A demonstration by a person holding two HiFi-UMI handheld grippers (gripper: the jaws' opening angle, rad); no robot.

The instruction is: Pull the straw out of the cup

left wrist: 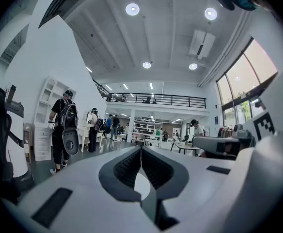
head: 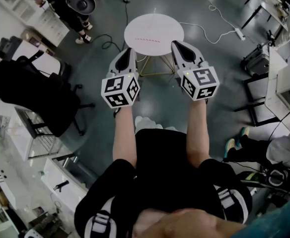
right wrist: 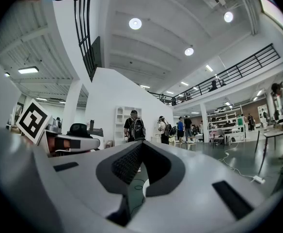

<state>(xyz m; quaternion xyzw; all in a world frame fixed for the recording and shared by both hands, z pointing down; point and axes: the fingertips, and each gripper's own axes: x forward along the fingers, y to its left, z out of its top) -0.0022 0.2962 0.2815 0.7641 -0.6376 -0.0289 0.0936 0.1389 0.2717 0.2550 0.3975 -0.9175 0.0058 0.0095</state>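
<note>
No cup or straw shows in any view. A round white table (head: 154, 33) stands on the floor ahead of me, with only a thin reddish dotted line (head: 147, 39) across its top. My left gripper (head: 128, 51) and right gripper (head: 177, 44) are held level side by side in front of my body, short of the table. In the left gripper view the left gripper (left wrist: 141, 148) has its dark pads meeting at the tip, shut on nothing. In the right gripper view the right gripper (right wrist: 142, 144) is likewise shut and empty.
A black office chair (head: 33, 95) with a bag stands at the left beside white shelving. People (head: 68, 4) stand at the far left. Cables and a power strip (head: 239, 33) lie on the floor beyond the table. Desks and a seated person (head: 281, 150) are at the right.
</note>
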